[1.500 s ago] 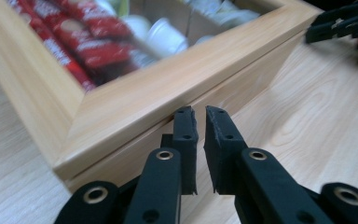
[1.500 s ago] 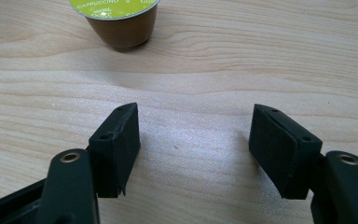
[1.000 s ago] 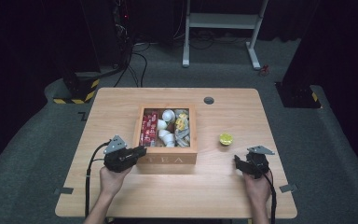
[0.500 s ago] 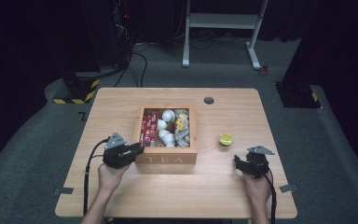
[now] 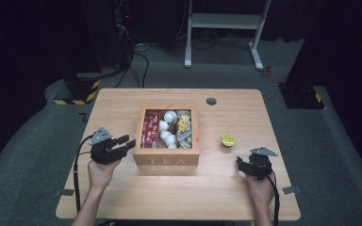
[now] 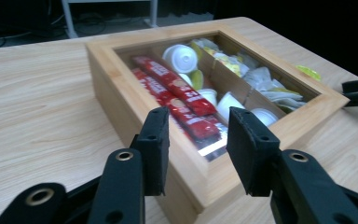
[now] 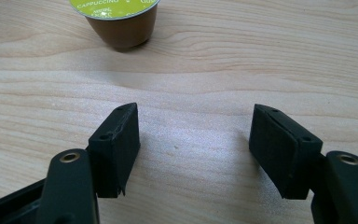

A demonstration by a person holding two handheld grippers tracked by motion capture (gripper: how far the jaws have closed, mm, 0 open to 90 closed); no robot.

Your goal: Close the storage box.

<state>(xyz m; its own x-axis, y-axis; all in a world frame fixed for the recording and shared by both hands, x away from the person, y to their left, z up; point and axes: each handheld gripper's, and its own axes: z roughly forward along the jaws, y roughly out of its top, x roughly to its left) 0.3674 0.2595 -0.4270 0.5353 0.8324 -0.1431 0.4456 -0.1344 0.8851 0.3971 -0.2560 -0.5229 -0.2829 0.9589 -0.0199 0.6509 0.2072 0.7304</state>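
Near the desk's [image 5: 122, 101] left edge, toward the front, the left gripper [image 5: 128, 143] is held in the person's left hand [image 5: 100, 172] with its jaws spread and nothing between them. In the left gripper view they point at the near left corner of the wooden tea box [image 6: 116, 88], close to its wall but apart from it. The box [image 5: 166, 159] sits at the middle of the desk, open on top. Red sachets [image 6: 177, 91] lie in its left compartment, white capsules [image 6: 182, 57] in the middle one, and pale and yellow packets [image 6: 265, 77] in the right one. Right of the box, well apart from it, a green-lidded coffee capsule [image 5: 228, 140] stands upright on the bare wood. Near the front right corner, the right gripper [image 5: 239, 163] rests low over the desk in the right hand [image 5: 259, 186]. Its jaws are spread wide and empty. In the right gripper view the capsule [image 7: 119, 21], marked cappuccino, stands ahead of them, to the left of their gap.
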